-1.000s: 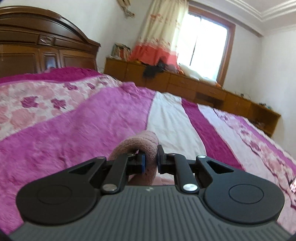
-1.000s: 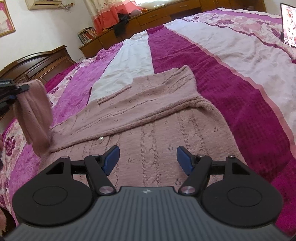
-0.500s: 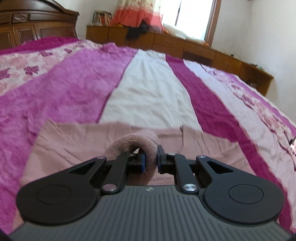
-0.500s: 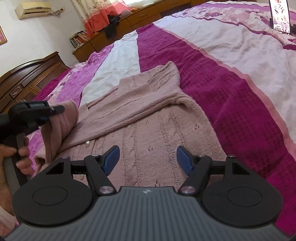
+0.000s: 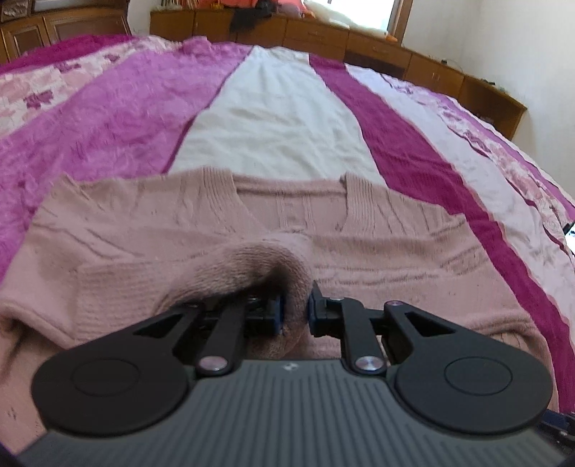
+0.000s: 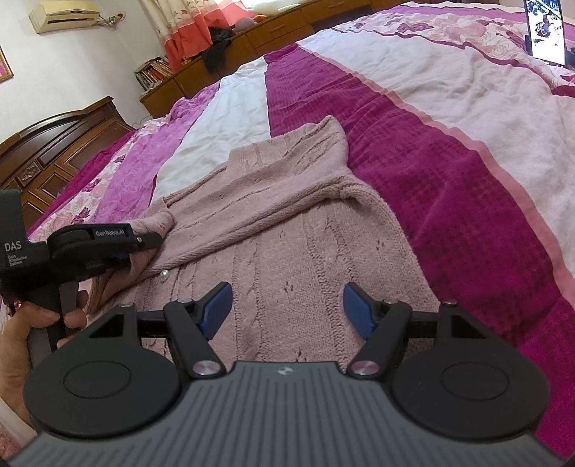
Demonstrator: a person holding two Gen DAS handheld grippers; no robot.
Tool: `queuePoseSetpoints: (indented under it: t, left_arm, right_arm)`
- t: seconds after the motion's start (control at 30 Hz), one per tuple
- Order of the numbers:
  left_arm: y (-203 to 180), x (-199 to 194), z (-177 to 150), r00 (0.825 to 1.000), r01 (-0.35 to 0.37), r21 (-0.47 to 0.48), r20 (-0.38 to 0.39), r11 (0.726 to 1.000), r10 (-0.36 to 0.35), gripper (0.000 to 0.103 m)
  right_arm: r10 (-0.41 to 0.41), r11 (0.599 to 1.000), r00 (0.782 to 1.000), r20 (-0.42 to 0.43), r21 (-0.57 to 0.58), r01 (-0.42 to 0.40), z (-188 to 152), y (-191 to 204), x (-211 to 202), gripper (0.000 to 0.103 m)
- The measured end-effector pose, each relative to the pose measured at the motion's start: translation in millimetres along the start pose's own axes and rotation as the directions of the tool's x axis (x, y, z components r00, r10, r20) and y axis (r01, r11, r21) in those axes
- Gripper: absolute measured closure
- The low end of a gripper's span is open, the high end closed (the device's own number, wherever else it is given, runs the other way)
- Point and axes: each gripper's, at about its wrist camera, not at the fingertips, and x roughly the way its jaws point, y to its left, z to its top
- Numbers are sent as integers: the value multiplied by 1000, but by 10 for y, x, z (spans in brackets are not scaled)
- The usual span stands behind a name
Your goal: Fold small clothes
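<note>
A dusty-pink knitted cardigan (image 5: pixel 377 230) lies spread on the bed, collar toward the far side. My left gripper (image 5: pixel 295 309) is shut on the cuff of its sleeve (image 5: pixel 258 266), holding it low over the chest of the garment. From the right wrist view the cardigan (image 6: pixel 287 222) shows one sleeve folded across the body, and the left gripper (image 6: pixel 143 240) holds the other sleeve's cuff at the garment's left side. My right gripper (image 6: pixel 285 309) hovers open above the lower body of the cardigan, nothing between its blue pads.
The bedspread (image 5: pixel 273 118) has magenta, white and floral stripes. A wooden headboard (image 6: pixel 54 151) stands at the left, a long low wooden cabinet (image 5: pixel 359 39) runs along the far wall. A lit screen (image 6: pixel 546 28) sits at the bed's right edge. A hand (image 6: pixel 32 316) grips the left tool.
The left gripper has carried the sleeve cuff down from high in the air and in over the cardigan's chest. The right gripper stayed open over the lower body, shifting slightly.
</note>
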Motion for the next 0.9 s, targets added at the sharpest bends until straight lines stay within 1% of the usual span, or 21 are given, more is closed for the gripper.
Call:
queuePoseSetpoints:
  t: [0.13, 0.2, 0.3, 0.6, 0.77, 0.9]
  left_arm:
    - [-20, -11, -11, 1000, 8, 4, -13, 1000, -8, 71]
    - [-53, -29, -15, 1000, 10, 20, -15, 1000, -9, 63]
    - [-111, -69, -41, 1000, 5, 45, -16, 999, -4, 58]
    - [-142, -233, -46, 1000, 15, 54, -22, 998, -13, 55]
    - [-147, -319, -54, 998, 38, 44, -42, 998, -36, 55]
    - [-169, -364, -85, 998, 37, 55, -53, 998, -34, 55]
  right_arm:
    - [0, 1000, 1000, 0, 1, 0, -2, 3, -1, 28]
    - [0, 1000, 1000, 0, 0, 0, -3, 6, 0, 28]
    - [0, 1000, 1000, -1, 0, 0, -2, 6, -1, 28]
    - [0, 1000, 1000, -1, -1, 0, -4, 11, -4, 28]
    - [0, 1000, 1000, -1, -2, 0, -5, 13, -6, 28]
    - [0, 1000, 1000, -1, -5, 0, -7, 16, -4, 28]
